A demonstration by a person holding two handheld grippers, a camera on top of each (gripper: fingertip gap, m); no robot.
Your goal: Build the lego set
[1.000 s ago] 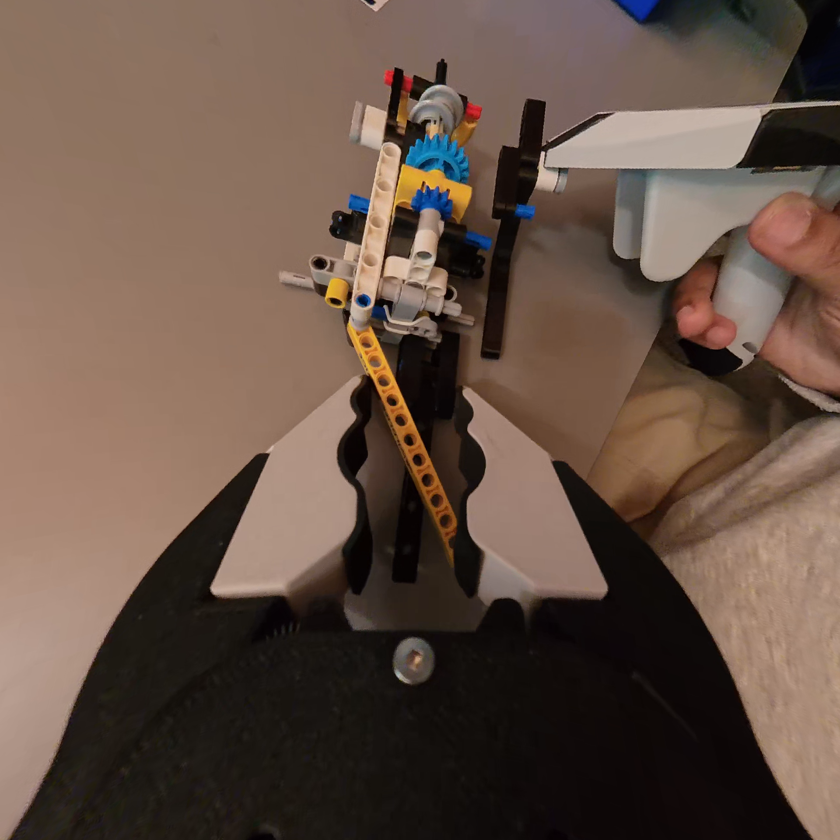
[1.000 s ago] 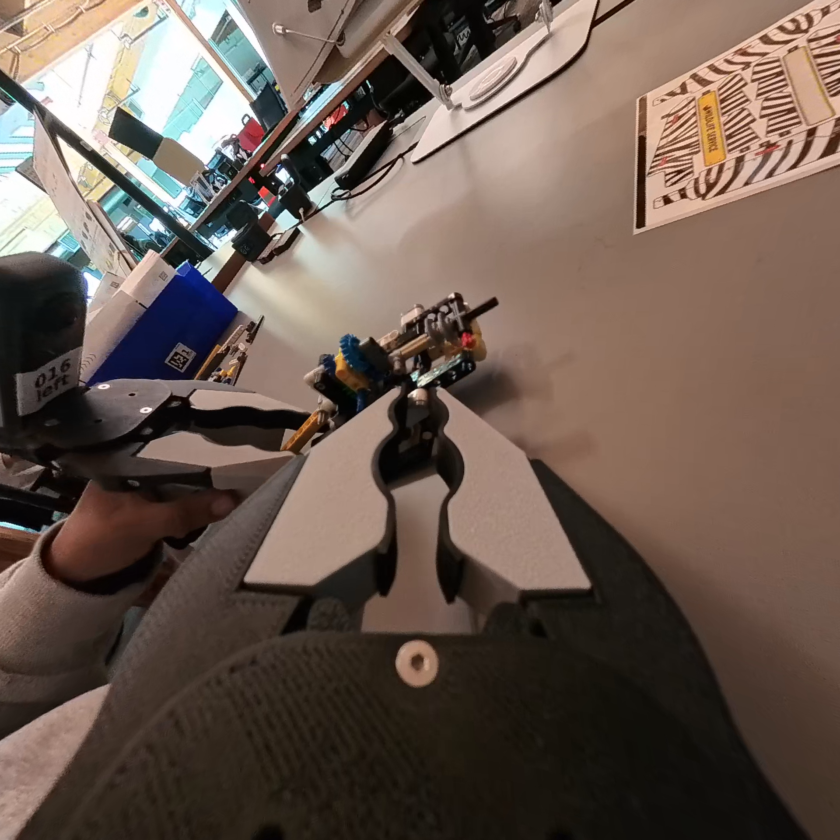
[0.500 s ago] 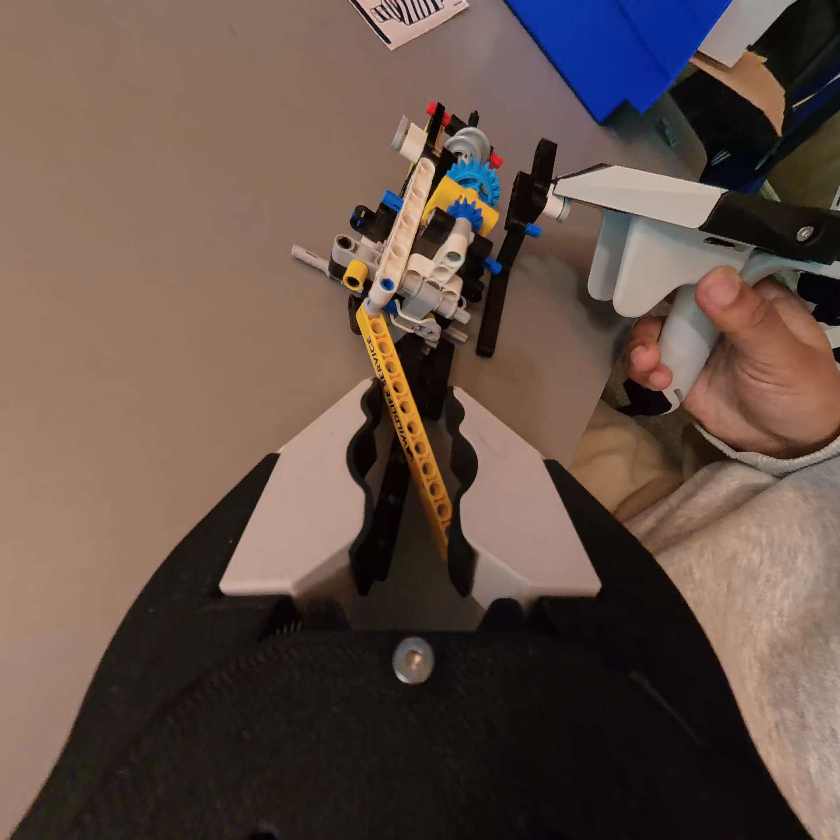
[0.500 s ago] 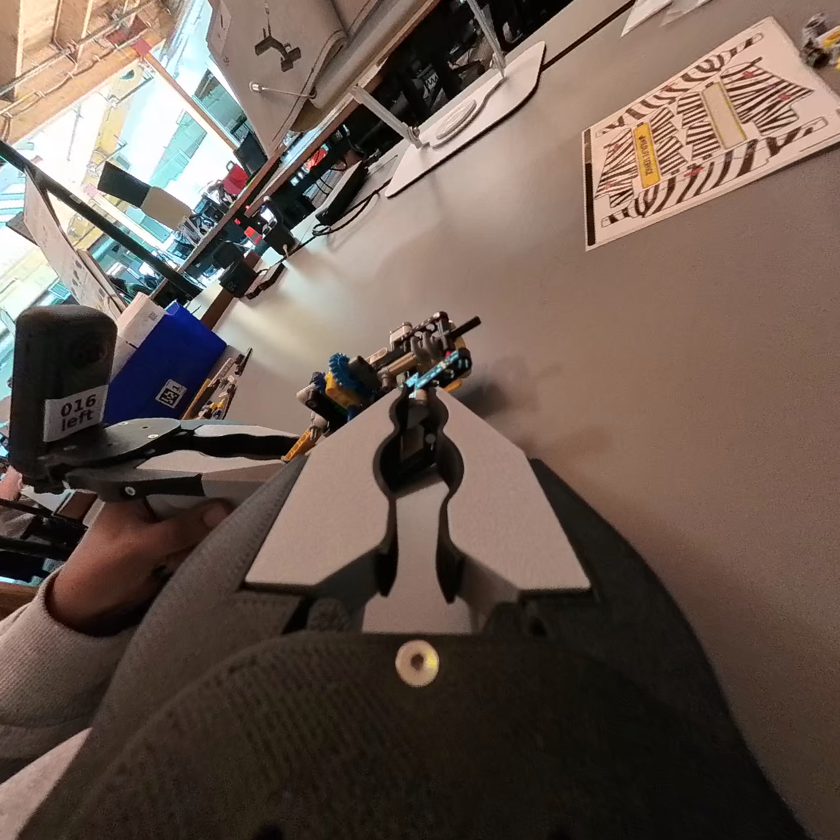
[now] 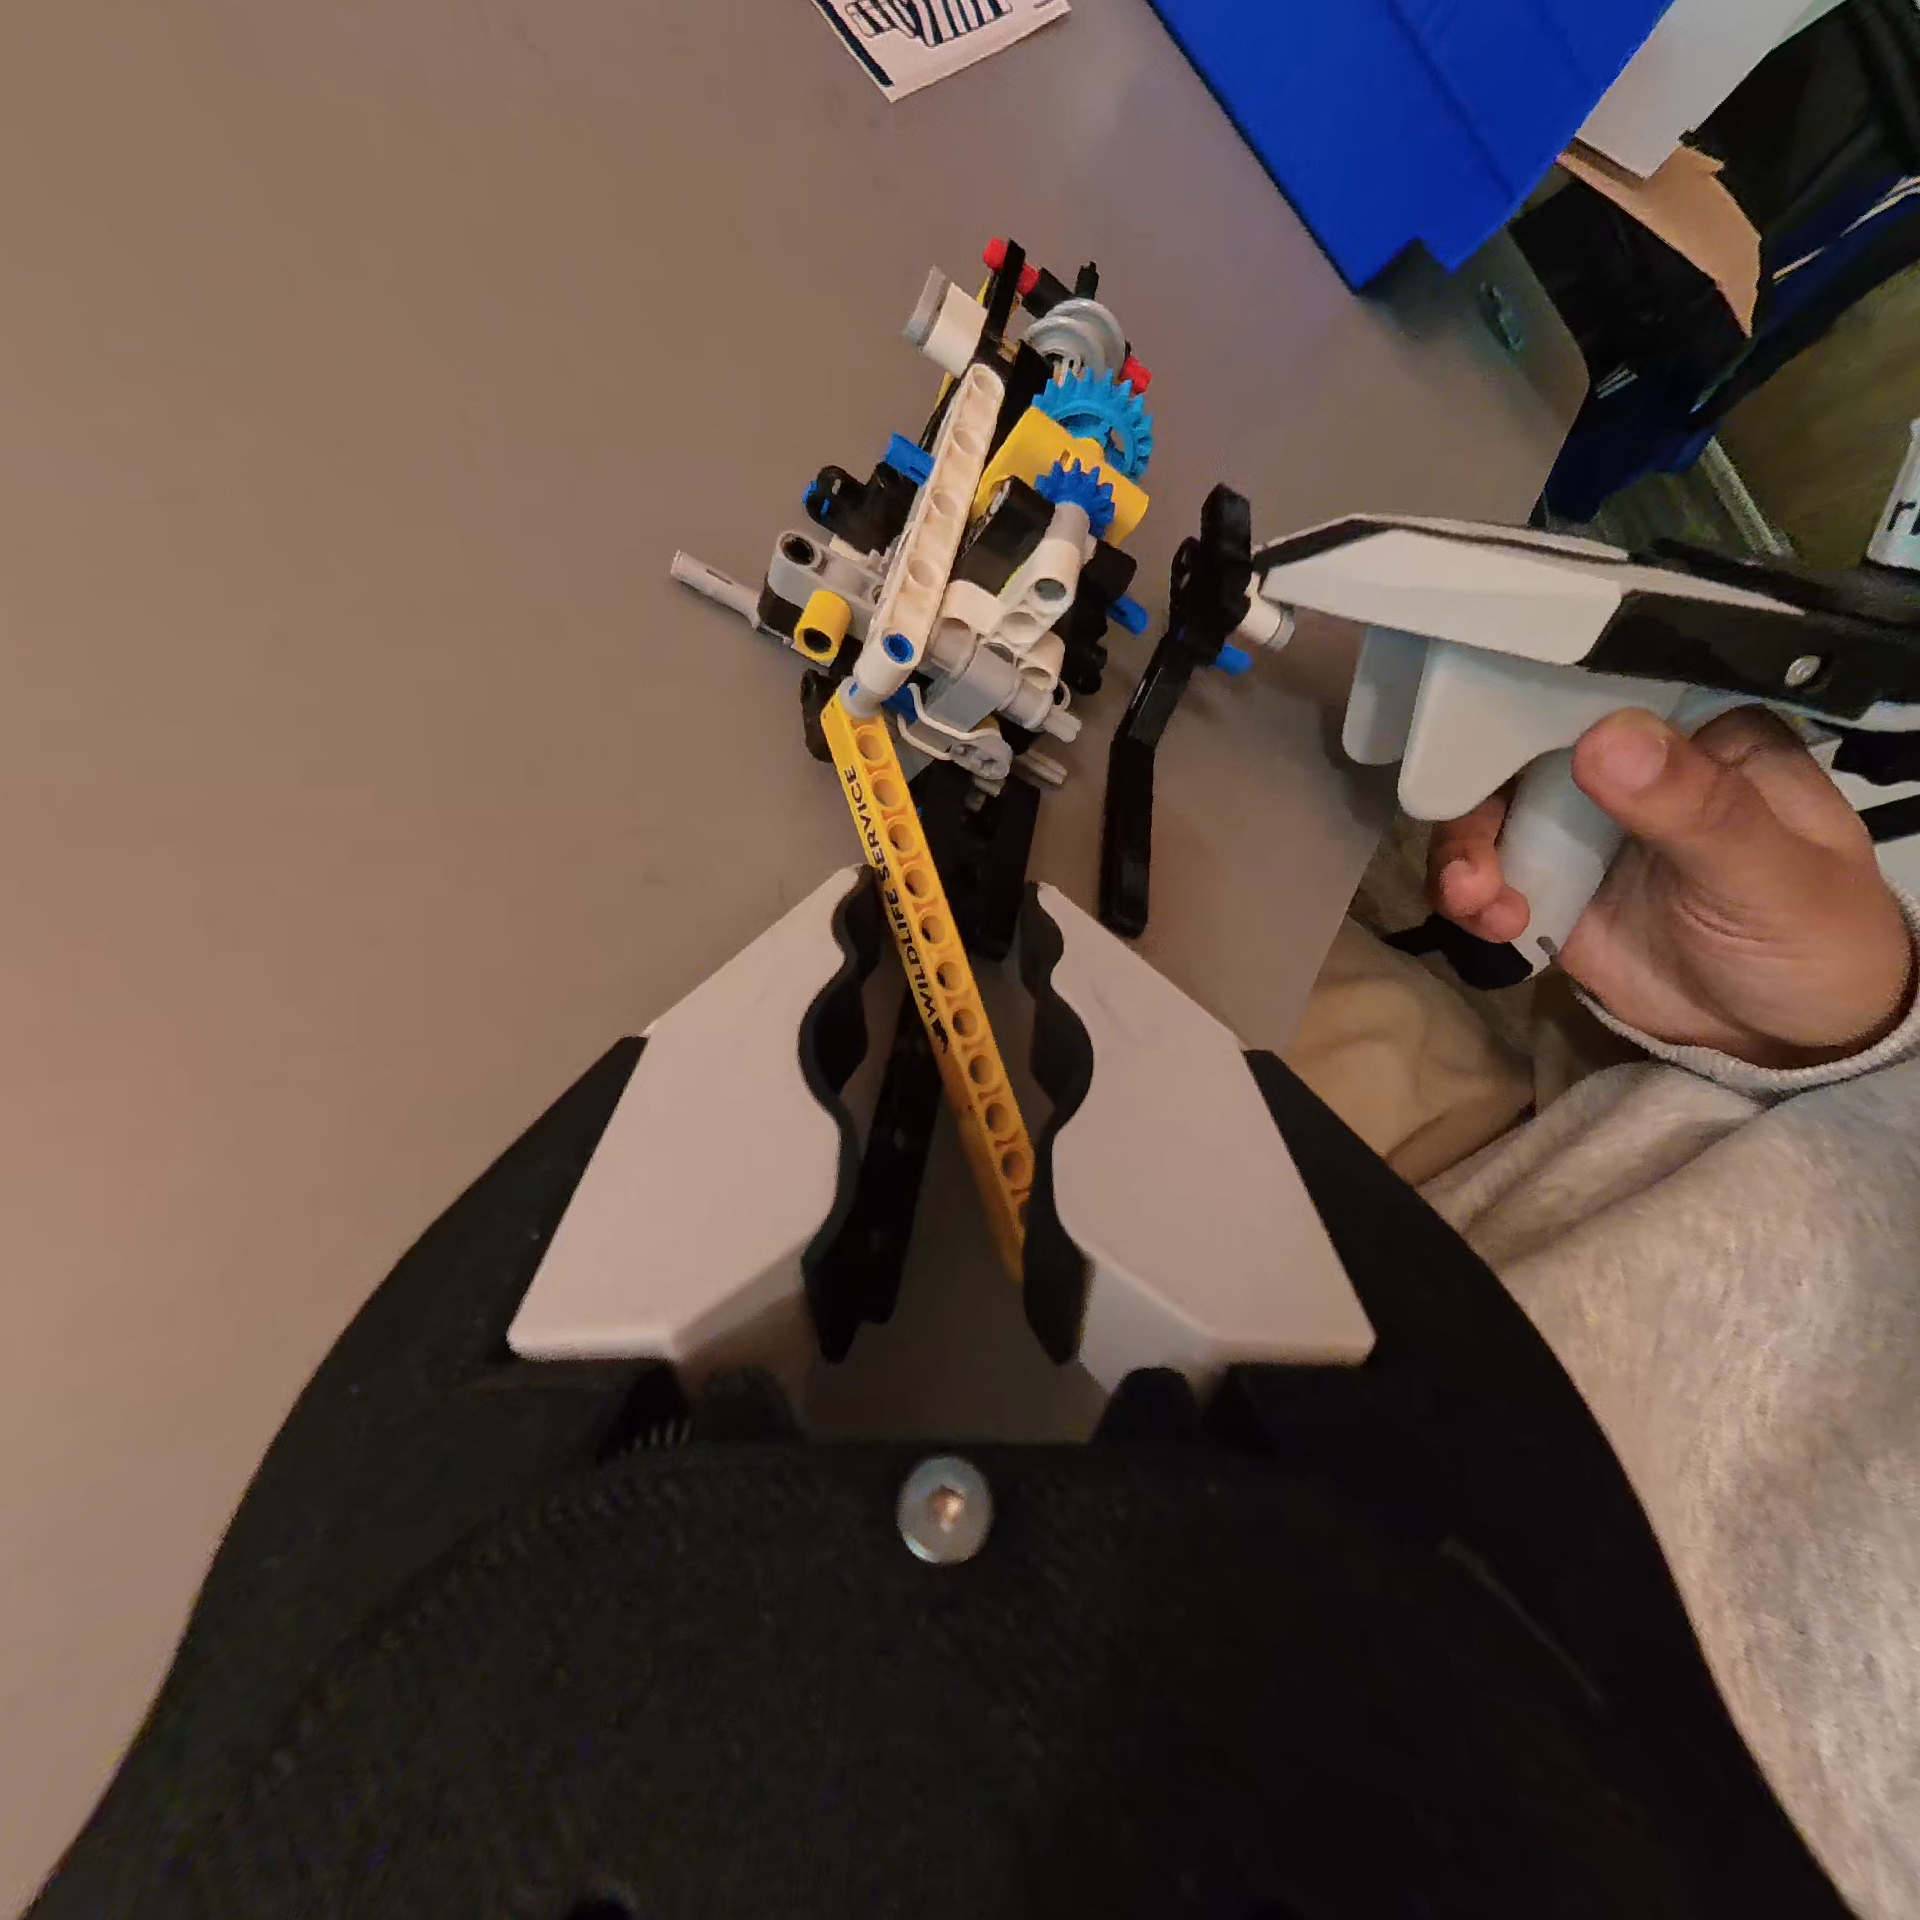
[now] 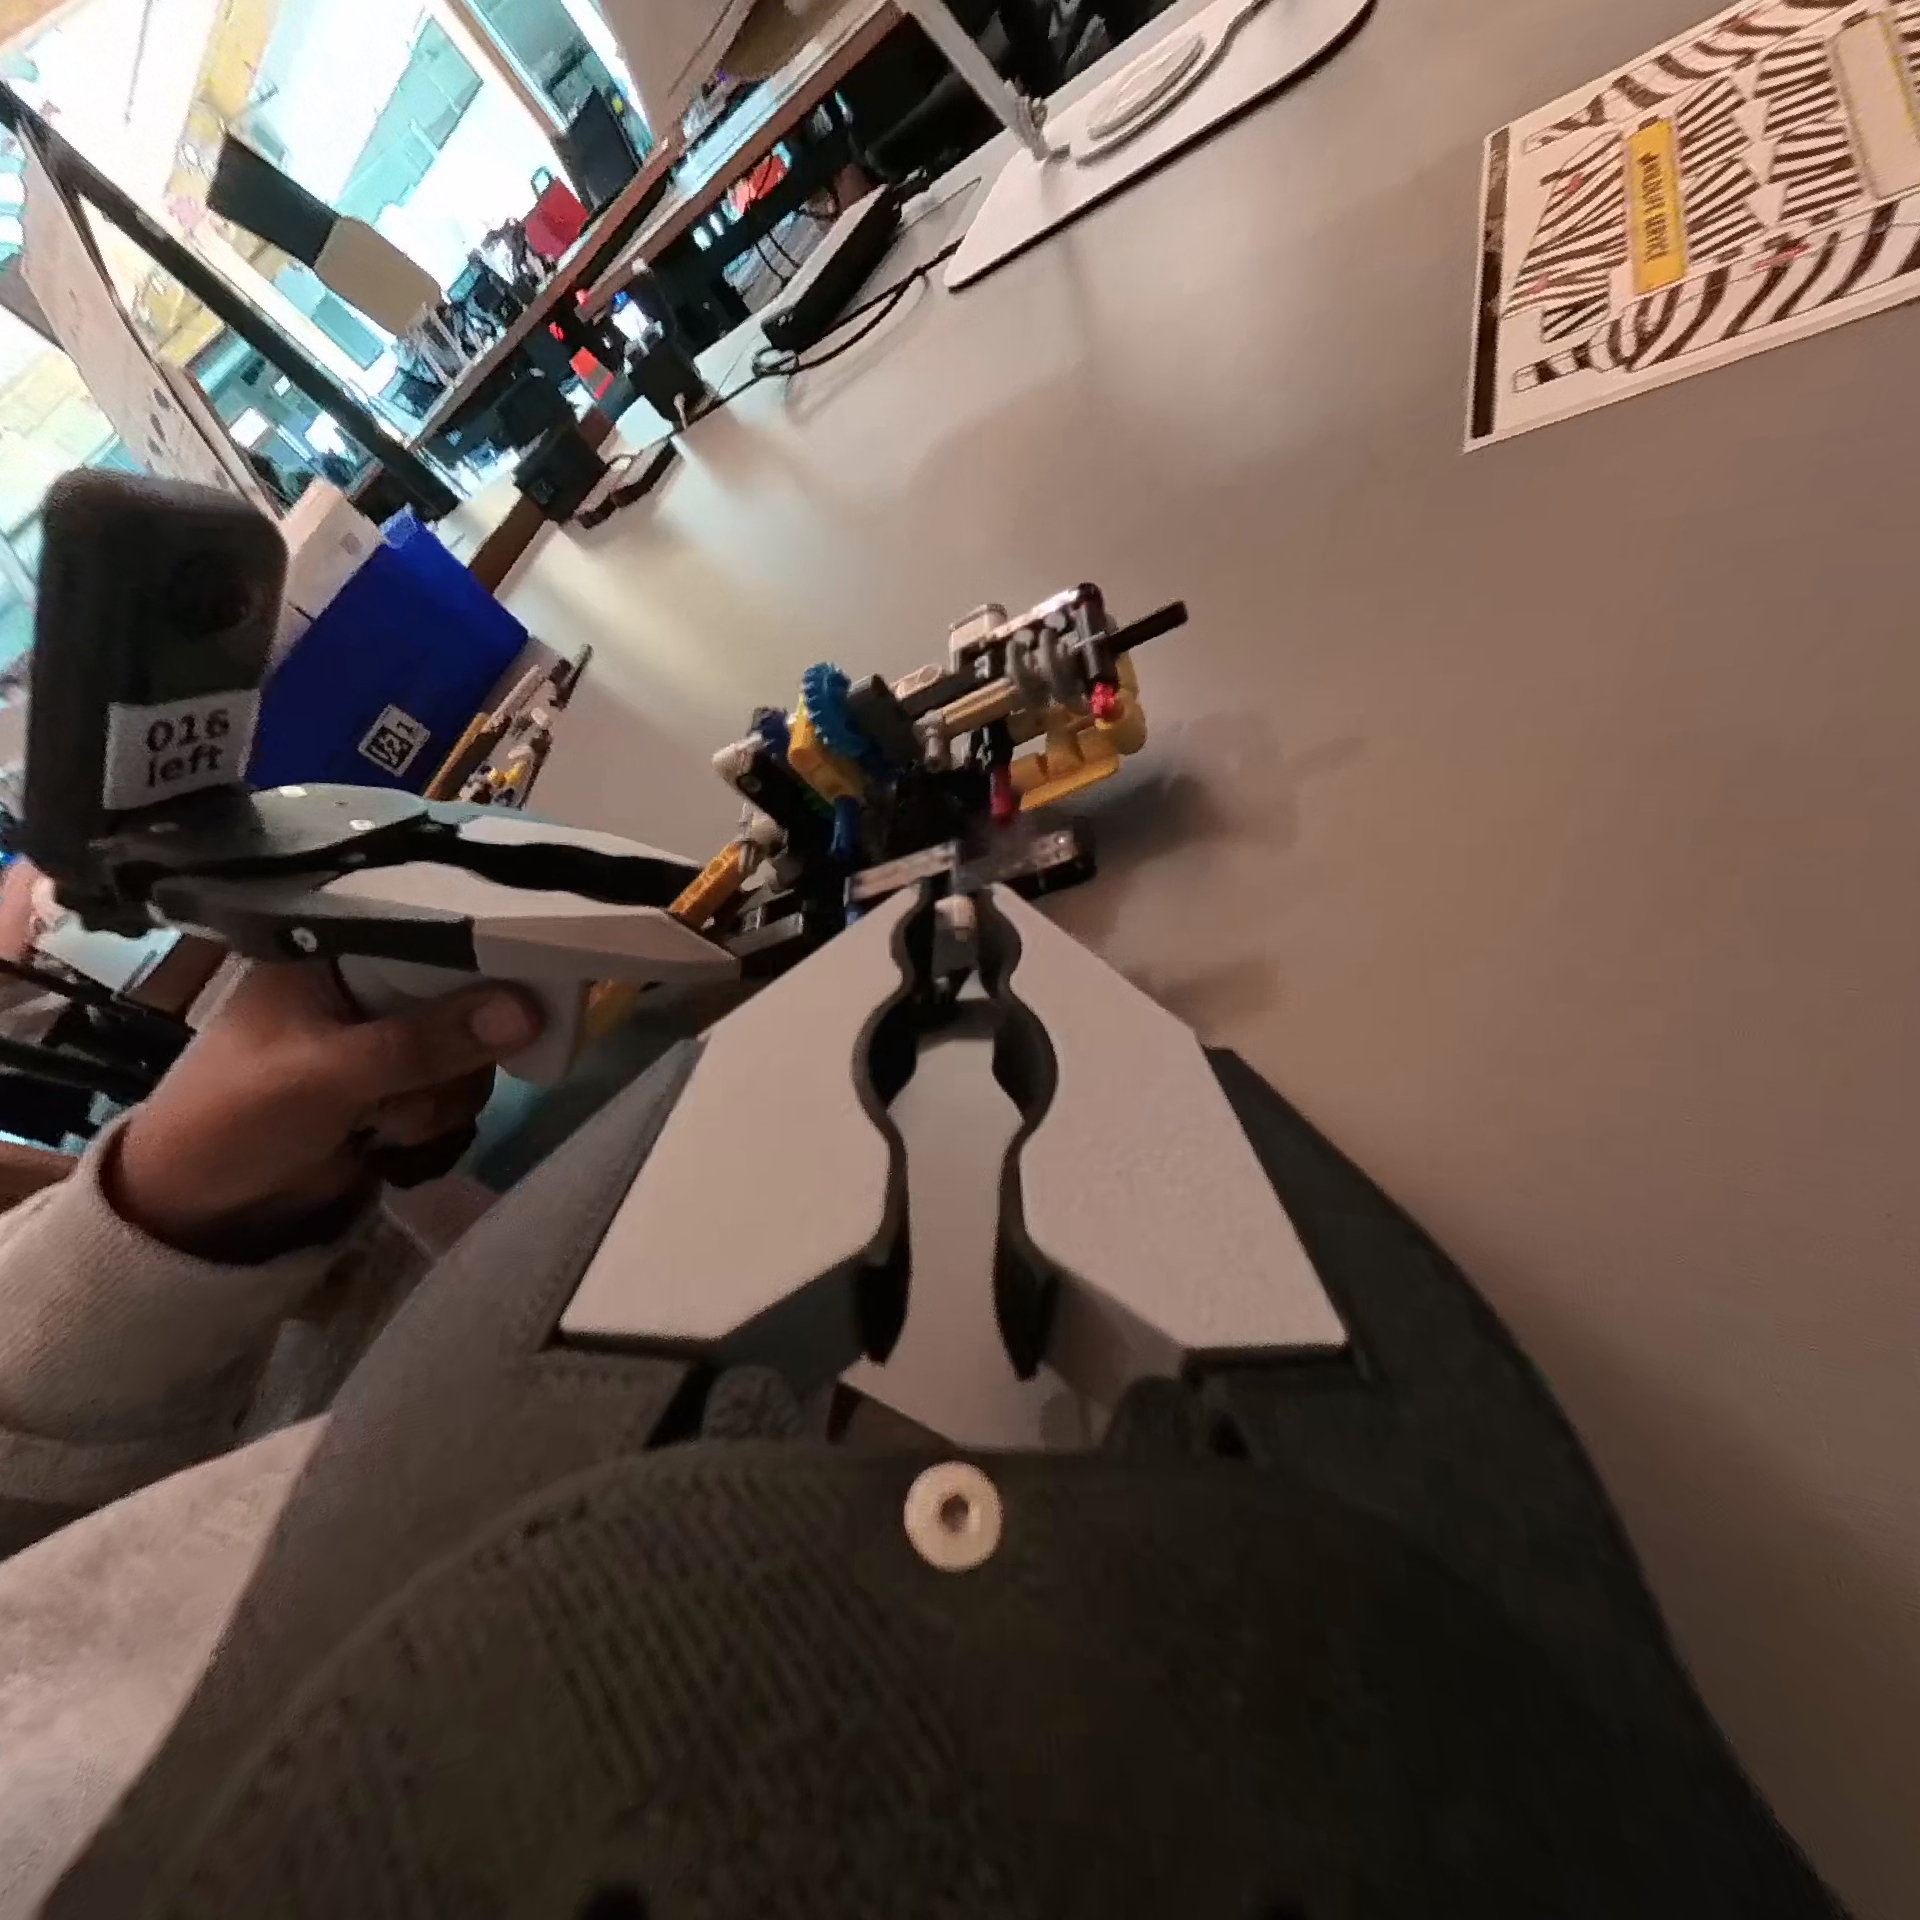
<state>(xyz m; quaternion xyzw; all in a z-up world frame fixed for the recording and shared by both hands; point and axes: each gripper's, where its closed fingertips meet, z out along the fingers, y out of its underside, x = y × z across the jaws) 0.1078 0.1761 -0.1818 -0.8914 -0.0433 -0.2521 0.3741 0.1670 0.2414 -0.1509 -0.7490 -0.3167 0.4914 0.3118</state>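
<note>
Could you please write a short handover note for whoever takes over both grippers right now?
Left gripper: shut on the lego model, clamping its yellow beam and the black beams beside it; the model points away over the grey table.
Right gripper: shut on a separate black piece with blue pins, held close beside the model's right side with a small gap between them.
Done: the geared core, with blue gears, is assembled.
Left: probably press the black piece onto the model's side, then go on with the remaining parts. The sticker sheet lies farther off on the table.
</note>
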